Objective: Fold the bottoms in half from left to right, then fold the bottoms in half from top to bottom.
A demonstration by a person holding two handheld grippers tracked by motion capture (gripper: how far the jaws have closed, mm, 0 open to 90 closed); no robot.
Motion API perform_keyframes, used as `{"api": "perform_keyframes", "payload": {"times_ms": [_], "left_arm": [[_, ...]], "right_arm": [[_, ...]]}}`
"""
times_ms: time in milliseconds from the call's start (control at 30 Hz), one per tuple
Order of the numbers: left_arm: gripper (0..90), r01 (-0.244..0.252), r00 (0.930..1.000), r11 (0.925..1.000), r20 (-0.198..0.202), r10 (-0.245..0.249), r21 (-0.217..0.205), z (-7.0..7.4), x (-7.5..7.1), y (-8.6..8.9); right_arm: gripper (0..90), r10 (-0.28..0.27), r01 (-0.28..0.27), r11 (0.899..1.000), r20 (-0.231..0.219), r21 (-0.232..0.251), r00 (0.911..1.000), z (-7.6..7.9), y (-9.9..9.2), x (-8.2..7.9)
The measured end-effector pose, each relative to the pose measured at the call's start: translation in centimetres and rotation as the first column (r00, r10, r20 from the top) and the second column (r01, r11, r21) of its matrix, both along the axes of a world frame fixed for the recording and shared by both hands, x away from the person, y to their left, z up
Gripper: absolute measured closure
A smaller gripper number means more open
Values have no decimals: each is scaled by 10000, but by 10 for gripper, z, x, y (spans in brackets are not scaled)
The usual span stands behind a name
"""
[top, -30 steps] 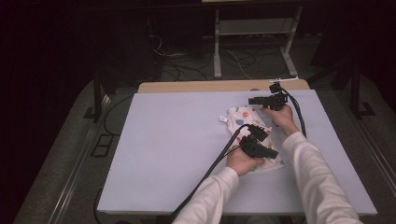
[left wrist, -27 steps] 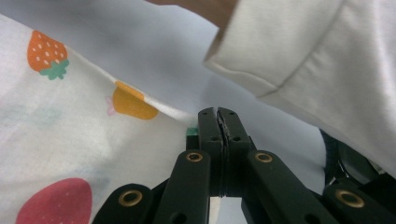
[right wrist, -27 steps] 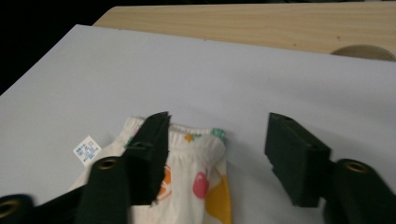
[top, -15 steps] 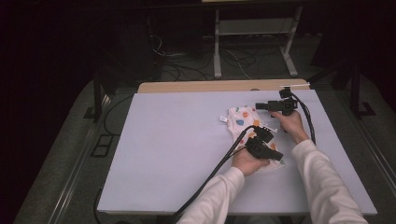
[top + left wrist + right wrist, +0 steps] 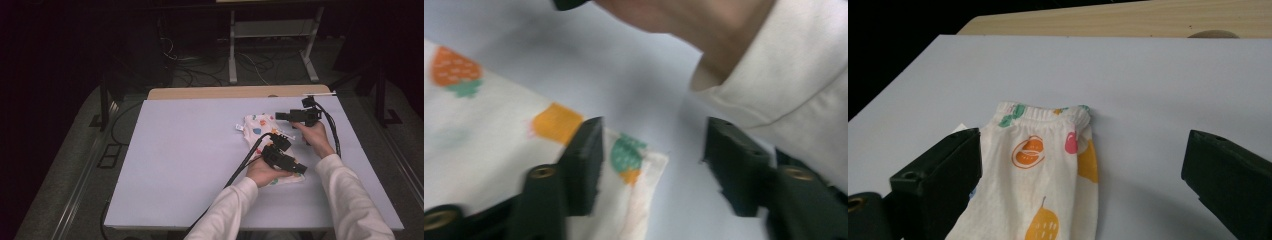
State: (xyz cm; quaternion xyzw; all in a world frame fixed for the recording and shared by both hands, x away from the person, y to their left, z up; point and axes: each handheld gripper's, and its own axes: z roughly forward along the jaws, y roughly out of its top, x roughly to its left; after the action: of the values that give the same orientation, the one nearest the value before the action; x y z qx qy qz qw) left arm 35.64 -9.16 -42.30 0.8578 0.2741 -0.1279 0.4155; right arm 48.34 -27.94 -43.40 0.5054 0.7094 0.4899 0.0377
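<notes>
White cotton printed with fruit, a small folded garment [image 5: 262, 137], lies on the pale surface [image 5: 175, 165] between the hands. Its near corner could be dragged or unfolded if a jaw snags the loose hem. The left claw [image 5: 651, 165] is held wide open over that corner, gripping nothing. The right claw [image 5: 1080, 175] is likewise spread wide and empty near the waistband end.

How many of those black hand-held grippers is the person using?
2. The left hand-held gripper is over the near end of the fruit-print garment; the right hand-held gripper sits at the garment's far end. Both are open.
</notes>
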Motion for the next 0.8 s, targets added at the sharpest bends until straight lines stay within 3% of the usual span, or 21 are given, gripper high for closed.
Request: {"api": "perform_keyframes", "payload": {"times_ms": [100, 200, 300, 433, 700, 800], "left_arm": [[273, -50, 10000, 9996, 60, 52, -290, 3, 4, 10], [225, -363, 9988, 9979, 315, 380, -529, 8, 9, 21], [134, -347, 9975, 9969, 591, 390, -708, 13, 12, 29], [32, -560, 9908, 9971, 1207, 618, -513, 19, 15, 40], [0, -1083, 9781, 9938, 1760, 1109, -244, 21, 23, 59], [0, -1244, 9743, 9916, 1846, 1289, -356, 21, 27, 64]], "right_arm": [[10, -92, 94, 9999, 176, -109, 9998, 6, -1, -6], [6, -130, 135, 9997, 269, -188, 9996, 9, -2, -10], [6, -12, 16, 9999, 266, -150, 9996, 12, -1, -15], [6, 33, -28, 9999, 372, -130, 9993, 15, 0, -23], [6, 239, -229, 9996, 684, -159, 9974, 19, 3, -31], [2, 429, -416, 9989, 685, -204, 9967, 21, 6, -33]]}}
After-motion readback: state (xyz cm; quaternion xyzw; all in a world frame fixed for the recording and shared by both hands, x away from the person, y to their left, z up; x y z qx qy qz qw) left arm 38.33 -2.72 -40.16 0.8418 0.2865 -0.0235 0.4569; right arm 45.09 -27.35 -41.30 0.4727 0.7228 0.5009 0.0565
